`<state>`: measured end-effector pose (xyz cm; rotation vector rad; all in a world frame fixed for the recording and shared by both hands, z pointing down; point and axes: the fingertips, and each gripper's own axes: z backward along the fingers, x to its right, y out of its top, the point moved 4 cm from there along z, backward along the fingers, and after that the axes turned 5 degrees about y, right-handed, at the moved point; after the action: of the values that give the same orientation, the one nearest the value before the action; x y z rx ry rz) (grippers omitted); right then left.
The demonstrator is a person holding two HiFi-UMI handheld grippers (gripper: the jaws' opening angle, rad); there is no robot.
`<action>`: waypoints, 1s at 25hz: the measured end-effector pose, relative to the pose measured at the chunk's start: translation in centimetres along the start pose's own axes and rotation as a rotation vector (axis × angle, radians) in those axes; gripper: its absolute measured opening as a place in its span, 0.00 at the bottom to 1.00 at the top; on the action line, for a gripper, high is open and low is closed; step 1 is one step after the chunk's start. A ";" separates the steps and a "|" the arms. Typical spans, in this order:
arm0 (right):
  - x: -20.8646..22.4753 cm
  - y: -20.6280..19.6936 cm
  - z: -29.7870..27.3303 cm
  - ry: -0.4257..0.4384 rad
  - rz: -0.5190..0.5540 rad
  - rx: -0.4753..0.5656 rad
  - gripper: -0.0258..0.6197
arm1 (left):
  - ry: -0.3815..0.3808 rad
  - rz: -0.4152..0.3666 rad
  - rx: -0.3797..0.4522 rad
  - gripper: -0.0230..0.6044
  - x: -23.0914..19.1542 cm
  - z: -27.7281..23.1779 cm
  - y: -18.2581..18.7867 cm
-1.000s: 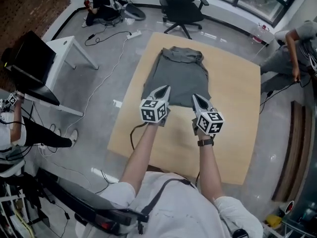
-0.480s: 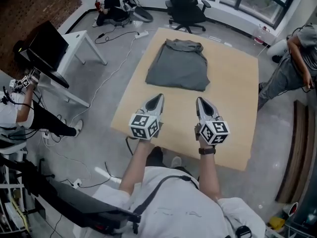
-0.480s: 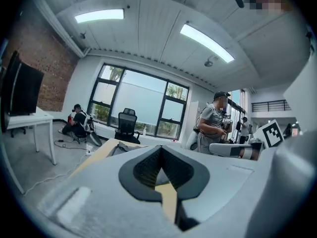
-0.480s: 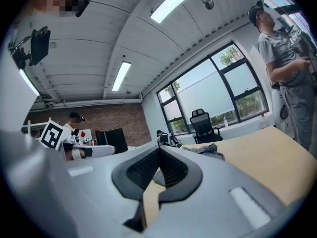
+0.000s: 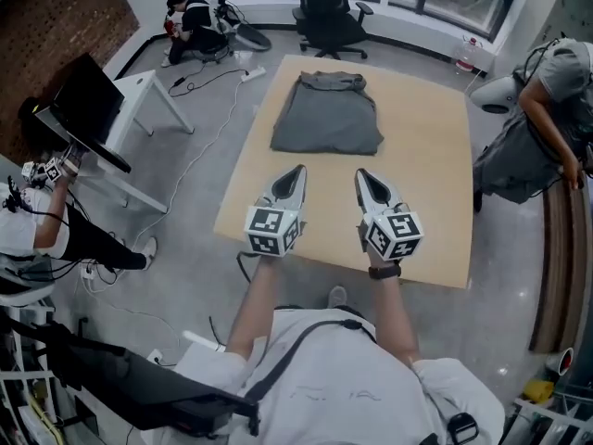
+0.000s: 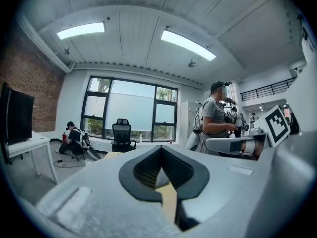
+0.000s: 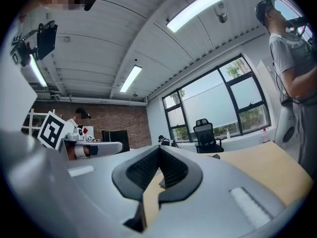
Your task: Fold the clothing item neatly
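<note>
A grey garment (image 5: 326,115) lies folded into a compact rectangle at the far end of the wooden table (image 5: 426,193). My left gripper (image 5: 297,170) hangs shut and empty over the table's near half, well short of the garment. My right gripper (image 5: 361,174) is beside it, also shut with nothing between its jaws. In the left gripper view the jaws (image 6: 161,165) meet at the tips and point level across the room. In the right gripper view the gripper (image 7: 159,165) is likewise closed, with the table (image 7: 262,162) seen edge-on to its right.
A black office chair (image 5: 326,12) stands beyond the table's far end. A person (image 5: 547,109) stands at the table's right side, and another sits on the floor at the back left (image 5: 193,21). A white desk with a monitor (image 5: 88,109) is to the left. Cables (image 5: 199,146) trail across the floor.
Both grippers have drawn back from the garment's near edge toward me and risen, staying shut and empty. The garment lies folded and has not moved on the table.
</note>
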<state>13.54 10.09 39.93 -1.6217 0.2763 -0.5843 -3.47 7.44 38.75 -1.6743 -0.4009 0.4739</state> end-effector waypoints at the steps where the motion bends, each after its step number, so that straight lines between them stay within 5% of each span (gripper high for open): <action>1: -0.7 0.5 0.1 -0.011 0.013 0.004 0.05 | 0.006 -0.015 0.009 0.04 -0.1 0.5 0.5; 8: -8.4 2.4 1.4 -0.084 0.134 0.029 0.05 | 0.015 0.014 0.079 0.04 -2.6 7.1 3.2; 14: -15.9 -0.1 1.9 -0.102 0.137 0.023 0.05 | 0.003 0.059 0.109 0.04 -5.7 12.5 2.7; 19: -16.9 -0.5 3.6 -0.139 0.133 -0.014 0.05 | 0.006 0.061 0.119 0.04 -5.8 14.3 2.1; 25: -15.5 3.2 2.7 -0.156 0.195 0.052 0.05 | 0.045 -0.022 0.185 0.04 -5.9 13.4 5.5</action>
<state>2.41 19.73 33.48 -1.5594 0.2972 -0.3117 -15.55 14.89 32.13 -1.4977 -0.3323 0.4427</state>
